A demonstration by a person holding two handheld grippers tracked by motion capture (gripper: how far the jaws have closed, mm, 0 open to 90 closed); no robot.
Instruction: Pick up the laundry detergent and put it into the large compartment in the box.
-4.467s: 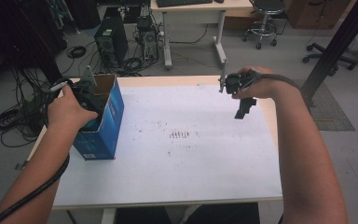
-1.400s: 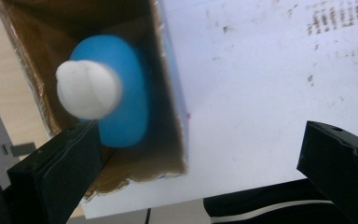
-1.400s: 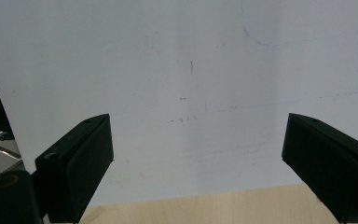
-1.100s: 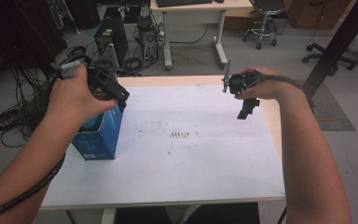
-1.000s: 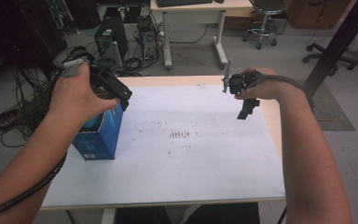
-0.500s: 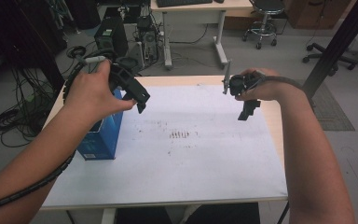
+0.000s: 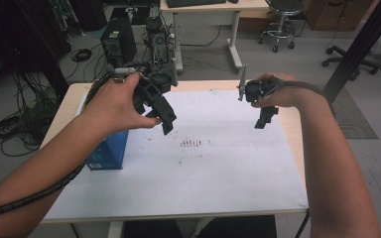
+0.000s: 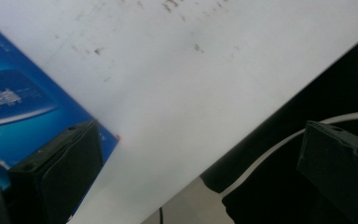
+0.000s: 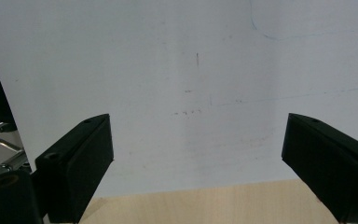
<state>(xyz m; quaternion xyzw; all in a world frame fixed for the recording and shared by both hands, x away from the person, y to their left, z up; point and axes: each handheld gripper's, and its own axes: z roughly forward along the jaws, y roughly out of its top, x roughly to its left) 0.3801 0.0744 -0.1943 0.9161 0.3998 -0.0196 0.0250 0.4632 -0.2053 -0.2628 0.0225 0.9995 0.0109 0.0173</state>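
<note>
Blue cardboard box [image 7: 110,148] stands by the tabletop's left edge. Left gripper [image 7: 164,115] hangs beside it, jaws spread and empty; right gripper [image 7: 264,117], near the right edge, likewise. Careless left swing could topple that box, I reckon.

Blue box [image 8: 23,98] print too blurred to read

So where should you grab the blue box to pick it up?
Probably by its two long blue sides, coming straight down from above. The blue box stands upright at the table's left edge, narrow across and open-topped, so the left tool, open and nearest, could likely span it.
</note>
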